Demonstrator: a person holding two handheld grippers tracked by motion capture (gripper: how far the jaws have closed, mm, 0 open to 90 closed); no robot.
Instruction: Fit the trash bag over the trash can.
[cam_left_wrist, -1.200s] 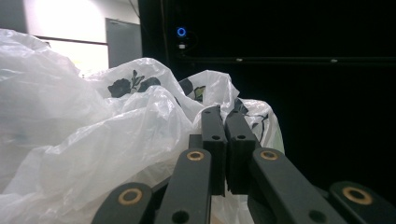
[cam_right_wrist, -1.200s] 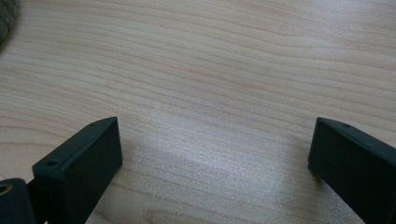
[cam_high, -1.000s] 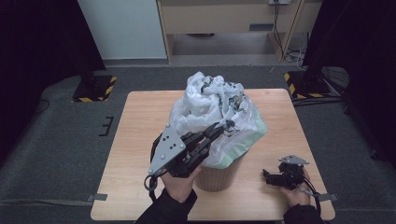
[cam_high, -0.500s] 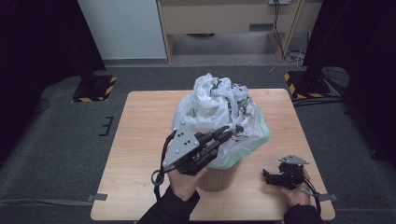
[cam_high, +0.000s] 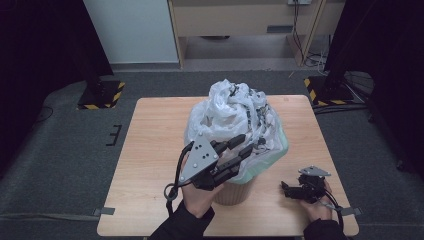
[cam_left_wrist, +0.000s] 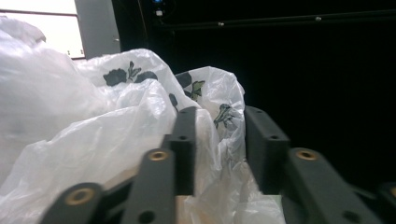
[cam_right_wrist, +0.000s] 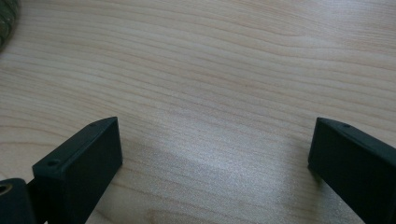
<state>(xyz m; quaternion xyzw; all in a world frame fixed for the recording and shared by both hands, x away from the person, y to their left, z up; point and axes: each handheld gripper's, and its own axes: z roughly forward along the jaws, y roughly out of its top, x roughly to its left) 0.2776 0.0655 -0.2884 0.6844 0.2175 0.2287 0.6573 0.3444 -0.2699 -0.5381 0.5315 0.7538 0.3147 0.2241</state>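
Left gripper at plastic bag; right gripper parked on worktop.

Bag: white, flower-printed, bulging out of a beige bin just below worktop centre. Left jaws just opened, standing apart at the bag's 6 o'clock side, a fold of film loose between, not clamped. Right jaws released, spread wide, empty, over bare wood at 4 o'clock from the bin, well apart.

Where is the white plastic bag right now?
In the high view the white plastic bag billows out of the small bin at the table's middle, its near side at the left gripper, whose jaws have just been opening.
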